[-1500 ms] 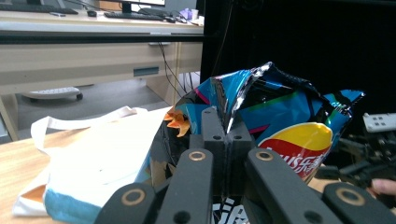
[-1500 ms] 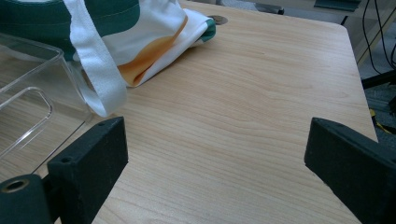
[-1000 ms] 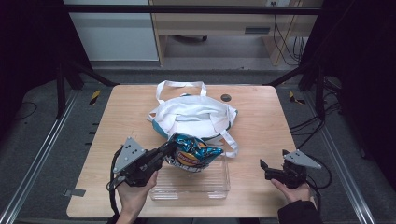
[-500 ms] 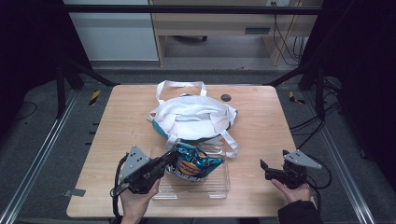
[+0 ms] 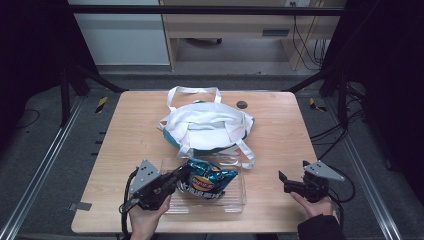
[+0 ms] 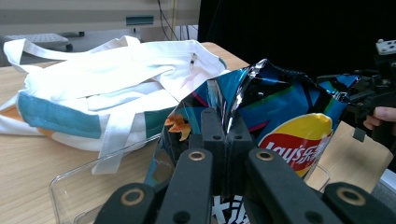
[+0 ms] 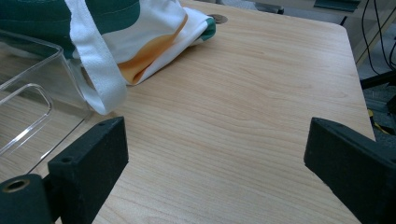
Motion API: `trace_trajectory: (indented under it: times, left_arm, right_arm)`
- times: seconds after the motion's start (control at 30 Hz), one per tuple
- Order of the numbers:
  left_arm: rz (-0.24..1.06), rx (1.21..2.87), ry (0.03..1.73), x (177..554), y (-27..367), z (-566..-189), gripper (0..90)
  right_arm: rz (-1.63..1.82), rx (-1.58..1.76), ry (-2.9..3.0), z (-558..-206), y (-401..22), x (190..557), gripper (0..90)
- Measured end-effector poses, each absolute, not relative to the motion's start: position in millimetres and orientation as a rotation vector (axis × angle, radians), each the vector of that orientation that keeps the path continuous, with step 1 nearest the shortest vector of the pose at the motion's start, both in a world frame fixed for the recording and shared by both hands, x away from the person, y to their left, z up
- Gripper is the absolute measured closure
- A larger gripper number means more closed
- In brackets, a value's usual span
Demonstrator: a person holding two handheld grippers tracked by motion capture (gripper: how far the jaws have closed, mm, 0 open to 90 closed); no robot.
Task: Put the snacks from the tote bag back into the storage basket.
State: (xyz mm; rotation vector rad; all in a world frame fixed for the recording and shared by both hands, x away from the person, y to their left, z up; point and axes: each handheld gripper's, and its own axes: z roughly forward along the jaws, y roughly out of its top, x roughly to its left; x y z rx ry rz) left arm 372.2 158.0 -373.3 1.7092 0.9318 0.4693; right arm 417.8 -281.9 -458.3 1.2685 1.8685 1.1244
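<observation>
Wooden table [image 5: 125,140]; chip bag [image 5: 207,179] lengthwise left-right over clear tray [image 5: 235,200], pinched by left gripper [image 5: 182,175].

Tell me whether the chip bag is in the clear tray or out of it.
In, though not let go: the chip bag lies inside the clear tray, and the left gripper is clamped on its edge.

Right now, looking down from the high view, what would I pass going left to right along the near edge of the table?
Left tool pinching the chip bag → clear plastic tray under the bag → bare table → right tool, jaws apart.
</observation>
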Motion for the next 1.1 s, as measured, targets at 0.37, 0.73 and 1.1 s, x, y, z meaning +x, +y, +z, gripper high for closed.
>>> trace_trajectory:
  times: [0.37, 0.73, 1.1]
  left_arm:
    - [0.479, 1.708, 1.008, 379.2, 162.0, -378.4, 89.1]
    - [0.477, 1.696, 1.038, 386.5, 163.0, -381.3, 88.1]
    - [0.487, 1.684, 1.047, 399.3, 160.1, -382.3, 87.2]
  right_arm:
    - [1.122, 1.270, 1.874, -458.5, -281.3, 418.1, 6.5]
    - [1.117, 1.266, 1.876, -459.0, -281.0, 419.0, 6.5]
    - [1.109, 1.264, 1.880, -459.4, -280.4, 419.5, 6.6]
